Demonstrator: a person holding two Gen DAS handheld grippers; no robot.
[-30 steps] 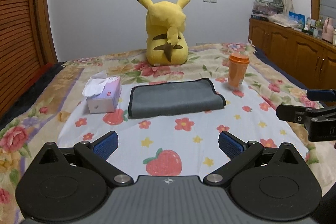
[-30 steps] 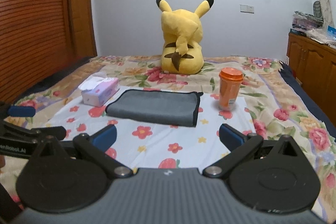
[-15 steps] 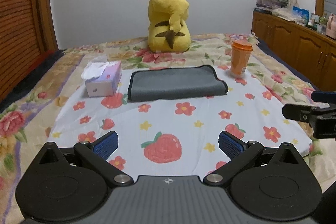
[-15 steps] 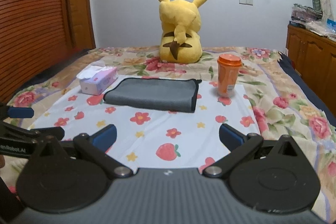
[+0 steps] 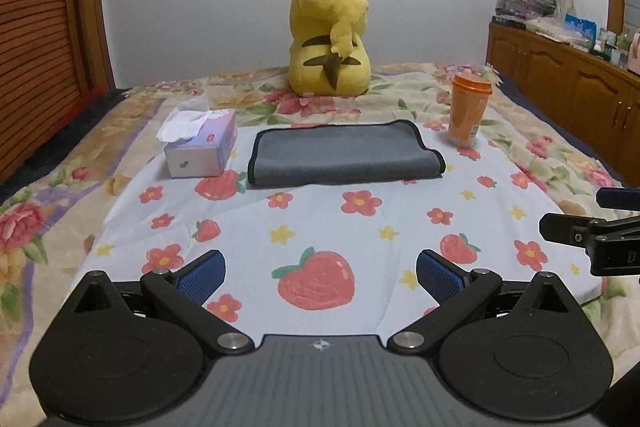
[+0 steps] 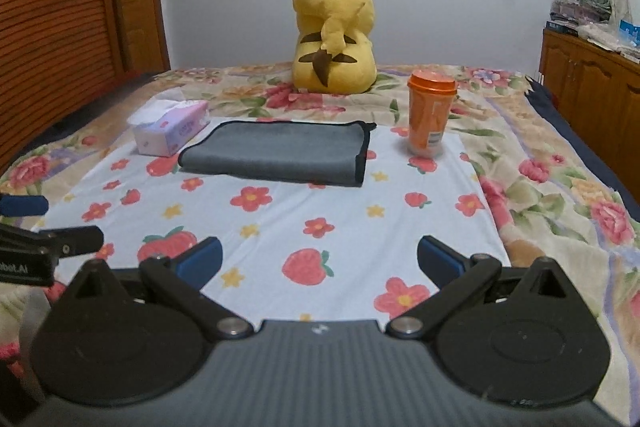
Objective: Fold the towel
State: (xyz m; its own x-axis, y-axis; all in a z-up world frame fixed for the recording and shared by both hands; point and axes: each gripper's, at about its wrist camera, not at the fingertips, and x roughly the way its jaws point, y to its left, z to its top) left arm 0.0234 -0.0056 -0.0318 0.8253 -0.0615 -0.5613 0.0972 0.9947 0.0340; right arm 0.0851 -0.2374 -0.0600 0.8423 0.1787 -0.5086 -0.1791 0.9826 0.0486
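Note:
A grey towel with black edging [image 5: 344,155] lies folded flat on the white flower-and-strawberry cloth [image 5: 320,227] on the bed; it also shows in the right wrist view [image 6: 280,153]. My left gripper [image 5: 320,273] is open and empty, held well short of the towel over the cloth's near part. My right gripper [image 6: 320,259] is open and empty, also well short of the towel. The right gripper's side shows at the left wrist view's right edge [image 5: 600,227]; the left gripper's side shows at the right wrist view's left edge [image 6: 36,227].
A tissue box [image 5: 200,147] stands left of the towel, an orange lidded cup [image 5: 468,111] right of it, a yellow Pikachu plush [image 5: 328,35] behind. A wooden headboard [image 5: 40,47] is on the left, wooden cabinets [image 5: 560,75] on the right.
Both grippers have drawn back from the towel and tilted up a little; more of the patterned cloth shows in front. The towel has not moved. Both stayed open.

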